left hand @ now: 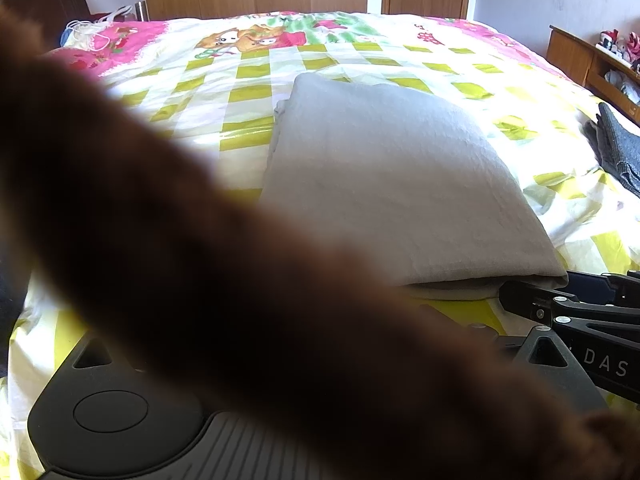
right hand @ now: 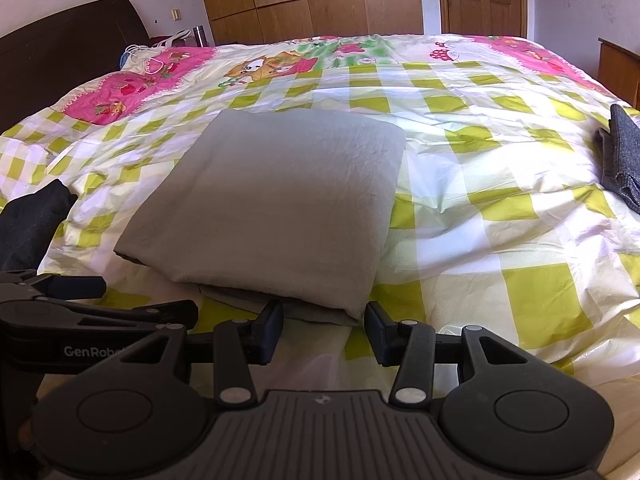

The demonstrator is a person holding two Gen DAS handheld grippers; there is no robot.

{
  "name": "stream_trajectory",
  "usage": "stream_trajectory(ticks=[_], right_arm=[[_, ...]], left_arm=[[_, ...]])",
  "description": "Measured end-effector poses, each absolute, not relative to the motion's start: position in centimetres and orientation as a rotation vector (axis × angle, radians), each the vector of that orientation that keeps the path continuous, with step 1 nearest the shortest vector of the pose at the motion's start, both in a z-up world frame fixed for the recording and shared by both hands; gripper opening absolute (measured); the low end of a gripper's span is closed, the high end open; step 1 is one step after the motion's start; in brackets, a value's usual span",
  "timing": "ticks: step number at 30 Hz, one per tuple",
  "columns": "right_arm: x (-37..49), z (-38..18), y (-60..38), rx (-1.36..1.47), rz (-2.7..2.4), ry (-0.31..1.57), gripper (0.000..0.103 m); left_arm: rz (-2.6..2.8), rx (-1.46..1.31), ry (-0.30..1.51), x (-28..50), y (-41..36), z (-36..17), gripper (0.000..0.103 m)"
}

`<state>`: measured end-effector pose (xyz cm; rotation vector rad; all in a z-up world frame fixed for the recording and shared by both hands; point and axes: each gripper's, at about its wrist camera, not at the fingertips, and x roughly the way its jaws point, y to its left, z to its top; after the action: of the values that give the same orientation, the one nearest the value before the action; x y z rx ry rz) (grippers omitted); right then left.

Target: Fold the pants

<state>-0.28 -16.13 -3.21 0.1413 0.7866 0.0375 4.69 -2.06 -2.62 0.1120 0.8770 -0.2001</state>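
Pants (right hand: 272, 208) lay folded into a grey square at frame centre on the bed (right hand: 500, 200). Right gripper (right hand: 324, 330) was spread, just short of the near edge. Left gripper's (right hand: 120, 316) state: couldn't tell, lens blocked. Looked like the final step; next probably tidy or set aside.

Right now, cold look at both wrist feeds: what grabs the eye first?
The folded grey pants sit mid-bed on the loud green-checked cartoon quilt, with the right gripper open just short of their near edge. In the left wrist view a blurred brown shape blocks most of the frame, hiding the left gripper's fingers. A dark grey garment lies at the bed's right edge.
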Motion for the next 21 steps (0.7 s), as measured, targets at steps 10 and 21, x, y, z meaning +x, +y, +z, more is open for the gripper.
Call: stream_trajectory(ticks=[10, 21], right_arm=[[-0.28, -3.24, -16.15, 0.155, 0.042, 0.791, 0.058], [-0.02, -3.48, -16.26, 0.164, 0.05, 0.798, 0.058]], left_arm=[[-0.197, 0.117, 0.877, 4.57, -2.19, -2.51, 0.101], [-0.189, 0.13, 0.887, 4.68, -2.24, -2.65, 0.101]])
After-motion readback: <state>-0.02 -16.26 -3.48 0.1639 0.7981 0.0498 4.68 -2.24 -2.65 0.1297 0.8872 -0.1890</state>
